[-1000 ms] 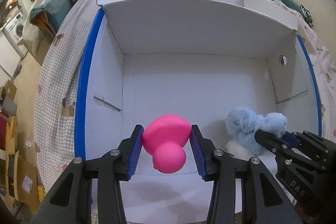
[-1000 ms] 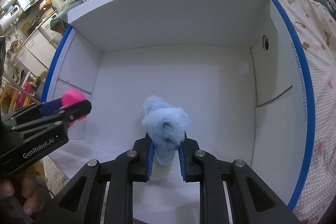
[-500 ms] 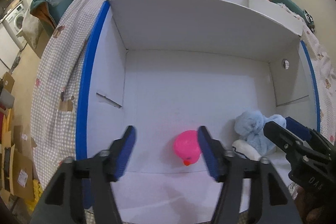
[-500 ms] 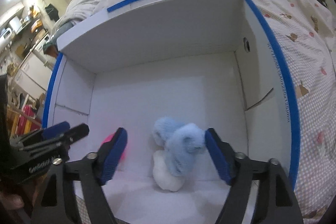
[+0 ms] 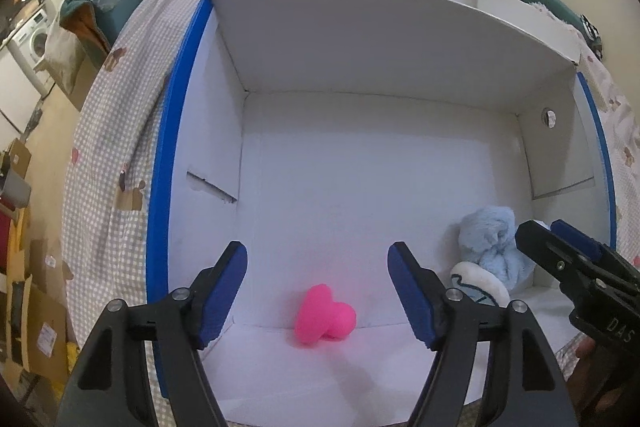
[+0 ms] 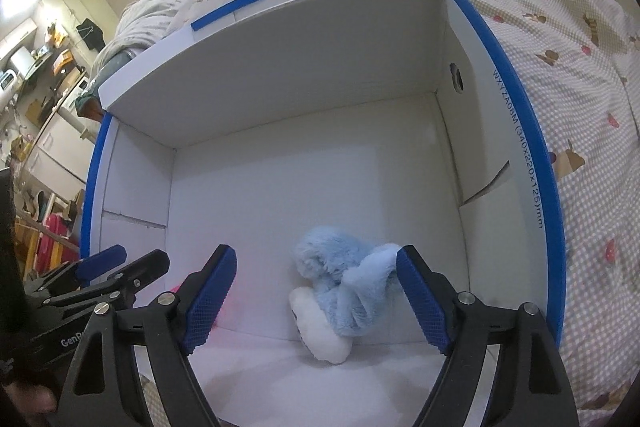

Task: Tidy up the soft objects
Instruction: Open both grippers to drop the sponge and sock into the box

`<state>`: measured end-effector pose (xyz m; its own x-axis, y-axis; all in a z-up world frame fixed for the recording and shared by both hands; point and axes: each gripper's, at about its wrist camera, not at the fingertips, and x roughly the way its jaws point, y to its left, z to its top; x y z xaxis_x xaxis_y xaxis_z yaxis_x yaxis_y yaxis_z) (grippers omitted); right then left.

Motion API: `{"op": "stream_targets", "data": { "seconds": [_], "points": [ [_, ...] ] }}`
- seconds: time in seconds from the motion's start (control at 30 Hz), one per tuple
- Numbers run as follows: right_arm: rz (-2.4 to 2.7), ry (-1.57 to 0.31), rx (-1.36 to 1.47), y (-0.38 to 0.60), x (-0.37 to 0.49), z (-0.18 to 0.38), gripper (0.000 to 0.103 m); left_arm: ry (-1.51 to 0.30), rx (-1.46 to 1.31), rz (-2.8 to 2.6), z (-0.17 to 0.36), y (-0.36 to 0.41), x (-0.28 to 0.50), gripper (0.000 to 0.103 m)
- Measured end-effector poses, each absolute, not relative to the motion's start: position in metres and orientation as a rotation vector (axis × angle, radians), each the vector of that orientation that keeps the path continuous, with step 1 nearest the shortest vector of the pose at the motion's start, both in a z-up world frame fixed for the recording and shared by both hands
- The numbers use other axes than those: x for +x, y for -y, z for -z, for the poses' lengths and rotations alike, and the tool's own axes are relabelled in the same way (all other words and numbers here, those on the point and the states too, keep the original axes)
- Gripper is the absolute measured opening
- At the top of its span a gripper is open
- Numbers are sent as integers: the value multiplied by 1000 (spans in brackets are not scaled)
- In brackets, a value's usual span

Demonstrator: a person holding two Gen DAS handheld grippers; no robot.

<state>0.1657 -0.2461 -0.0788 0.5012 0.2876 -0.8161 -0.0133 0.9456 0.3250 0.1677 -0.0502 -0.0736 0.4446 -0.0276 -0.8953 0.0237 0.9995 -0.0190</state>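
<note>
Inside the white cardboard box (image 5: 360, 187), a smooth pink heart (image 5: 325, 319) neighbours fluffy blue plush (image 6: 344, 291).

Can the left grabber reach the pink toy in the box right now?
Probably yes. The left gripper is open, and the pink toy lies on the floor of the white box just beyond its fingers, with nothing between them. The blue plush sits off to the side.

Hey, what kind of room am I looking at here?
Probably a bedroom in a small home: the white box sits on a bed with a patterned quilt, and a washing machine stands off to the side.
</note>
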Motion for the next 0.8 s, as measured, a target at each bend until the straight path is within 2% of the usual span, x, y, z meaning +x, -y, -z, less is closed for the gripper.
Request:
{"op": "stream_targets", "data": {
  "seconds": [0.8],
  "points": [
    [-178,-889,287,280,114,25,87,-1044,50,50,16,46,121,70]
  ]
}}
